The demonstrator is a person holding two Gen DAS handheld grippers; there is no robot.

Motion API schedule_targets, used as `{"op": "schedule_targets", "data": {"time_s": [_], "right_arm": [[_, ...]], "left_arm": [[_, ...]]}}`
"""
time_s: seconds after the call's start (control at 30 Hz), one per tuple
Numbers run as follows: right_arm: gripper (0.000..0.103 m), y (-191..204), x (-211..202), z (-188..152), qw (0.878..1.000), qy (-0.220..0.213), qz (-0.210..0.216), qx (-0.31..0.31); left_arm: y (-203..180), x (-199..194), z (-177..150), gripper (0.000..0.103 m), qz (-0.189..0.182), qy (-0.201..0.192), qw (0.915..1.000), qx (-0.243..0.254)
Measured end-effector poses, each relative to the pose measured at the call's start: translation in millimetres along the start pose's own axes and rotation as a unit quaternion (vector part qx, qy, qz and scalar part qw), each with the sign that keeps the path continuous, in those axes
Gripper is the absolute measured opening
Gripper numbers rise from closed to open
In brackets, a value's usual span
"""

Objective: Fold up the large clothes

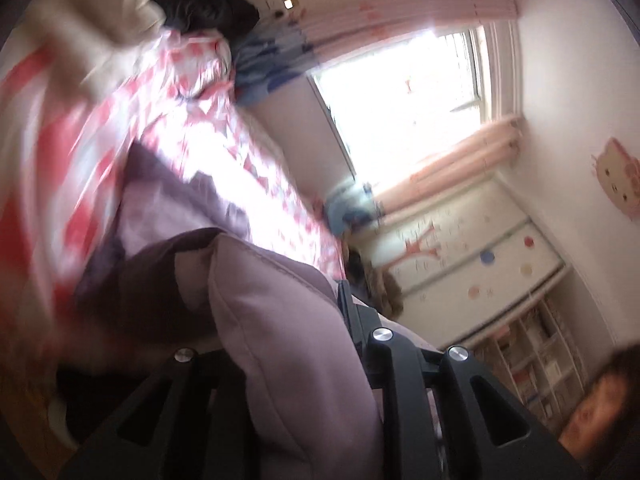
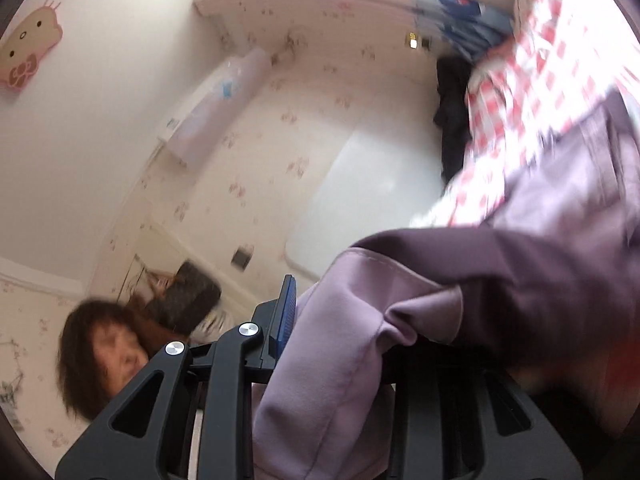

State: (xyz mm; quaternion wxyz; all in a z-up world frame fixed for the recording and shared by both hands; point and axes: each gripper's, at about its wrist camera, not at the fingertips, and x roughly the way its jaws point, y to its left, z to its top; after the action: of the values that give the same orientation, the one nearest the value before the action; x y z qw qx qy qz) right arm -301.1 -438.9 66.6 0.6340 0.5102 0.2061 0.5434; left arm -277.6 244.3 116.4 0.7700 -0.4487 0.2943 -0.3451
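One lilac garment (image 1: pixel 280 340) is held up between two grippers, one hem or edge in each. The left gripper (image 1: pixel 288 360) is clamped tight on a thick fold of it; the cloth fills the gap between the fingers and spills toward the lens, hiding the tips. The right gripper (image 2: pixel 340 360) likewise pinches a bunched fold, its blue pad (image 2: pixel 285 314) pressed against the cloth on one side. From both holds the garment (image 2: pixel 540 280) stretches away, its darker purple side showing, down to one bed (image 1: pixel 224 152) with a red-and-white checked cover.

Both grippers are tilted, so the room leans in each view; the right one points somewhat upward, toward wall and ceiling.

Farther off on the bed lie one dark garment (image 1: pixel 208 8) and one blue one (image 1: pixel 264 64). Beyond are one window (image 1: pixel 400 112), one cat-face wall decoration (image 1: pixel 616 176), one air conditioner (image 2: pixel 216 108), and one person (image 2: pixel 104 360) at the frame edge.
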Motion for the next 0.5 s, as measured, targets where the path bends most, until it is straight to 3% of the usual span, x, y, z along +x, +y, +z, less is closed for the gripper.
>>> {"op": "schedule_targets", "data": {"time_s": [0.13, 0.27, 0.33, 0.43, 0.5], "right_arm": [[0.028, -30, 24, 70, 0.997, -0.050, -0.048, 0.023], [0.029, -114, 35, 129, 0.982, -0.100, -0.126, 0.094], [0.031, -169, 34, 142, 0.967, -0.121, -0.175, 0.139], [0.032, -240, 38, 140, 0.940, -0.131, -0.244, 0.199], [0.032, -269, 35, 131, 0.933, -0.138, -0.247, 0.223]], "left_arm": [[19, 68, 79, 0.018, 0.014, -0.027, 0.9989, -0.036], [71, 143, 137, 0.023, 0.067, -0.043, 0.9939, -0.076], [107, 170, 142, 0.024, 0.097, -0.048, 0.9888, -0.102], [180, 216, 140, 0.032, 0.176, -0.041, 0.9724, -0.148], [216, 234, 130, 0.032, 0.194, -0.029, 0.9661, -0.168]]}}
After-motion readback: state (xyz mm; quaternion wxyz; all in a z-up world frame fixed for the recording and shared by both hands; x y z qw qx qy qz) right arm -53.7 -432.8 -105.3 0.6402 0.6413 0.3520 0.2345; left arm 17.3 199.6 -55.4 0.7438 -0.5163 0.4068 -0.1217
